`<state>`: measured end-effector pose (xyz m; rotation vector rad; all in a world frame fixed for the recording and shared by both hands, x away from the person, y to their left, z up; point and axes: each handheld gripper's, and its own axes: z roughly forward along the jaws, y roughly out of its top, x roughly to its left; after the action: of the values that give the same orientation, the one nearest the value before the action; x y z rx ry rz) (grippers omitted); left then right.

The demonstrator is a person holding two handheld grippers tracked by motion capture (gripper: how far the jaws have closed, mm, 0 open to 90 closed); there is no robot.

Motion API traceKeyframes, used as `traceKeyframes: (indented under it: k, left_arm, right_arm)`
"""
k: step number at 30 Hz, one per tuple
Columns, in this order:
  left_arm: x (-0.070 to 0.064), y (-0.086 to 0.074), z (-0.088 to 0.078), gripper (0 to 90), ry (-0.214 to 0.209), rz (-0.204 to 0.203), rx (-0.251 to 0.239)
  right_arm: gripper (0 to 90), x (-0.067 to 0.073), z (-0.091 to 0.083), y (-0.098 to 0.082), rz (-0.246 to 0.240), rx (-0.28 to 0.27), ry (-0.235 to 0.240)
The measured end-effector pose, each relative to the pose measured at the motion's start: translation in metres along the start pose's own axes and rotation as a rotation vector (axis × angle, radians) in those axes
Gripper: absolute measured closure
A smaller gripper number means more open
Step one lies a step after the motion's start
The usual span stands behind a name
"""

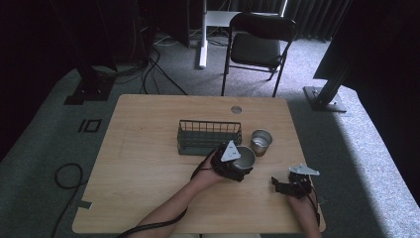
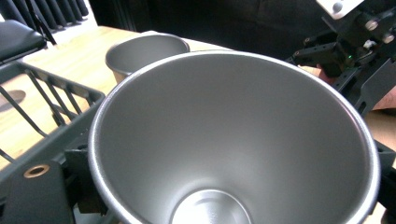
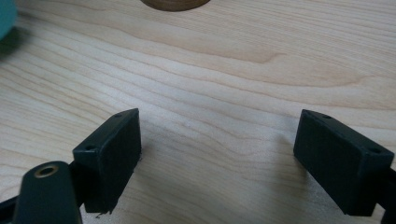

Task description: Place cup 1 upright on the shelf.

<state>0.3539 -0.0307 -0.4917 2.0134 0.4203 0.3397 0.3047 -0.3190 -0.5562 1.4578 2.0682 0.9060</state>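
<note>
A wide steel cup (image 2: 233, 140) lies between the jaws of my left gripper (image 1: 236, 166), which is shut on it, its mouth facing the camera. In the high view this cup (image 1: 244, 156) is just in front of the dark wire basket (image 1: 209, 136). A second steel cup (image 1: 261, 142) stands upright on the table to the basket's right, and its rim (image 2: 145, 50) rises behind the held cup. My right gripper (image 1: 276, 186) rests low near the table's front right. Its black fingers (image 3: 112, 154) stand wide apart over bare wood with nothing between them.
The wooden table (image 1: 148, 168) has a round cable hole (image 1: 236, 109) near its far edge. A black folding chair (image 1: 257, 47) stands beyond the table. The right gripper (image 2: 350, 51) sits close to the held cup's right side.
</note>
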Motion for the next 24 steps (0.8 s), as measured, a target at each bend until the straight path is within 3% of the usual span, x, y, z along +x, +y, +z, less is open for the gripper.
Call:
traceKeyframes:
  k: [13,24]
  left_arm:
    - [0.003,0.023,-0.023,14.1,0.014,-0.01,-0.038]
    - [0.006,0.033,-0.038,14.1,0.029,-0.009,-0.048]
  right_arm:
    - [14.6,0.0,0.0,0.0,0.002,0.001,0.0]
    - [14.7,0.0,0.0,0.0,0.0,0.002,0.0]
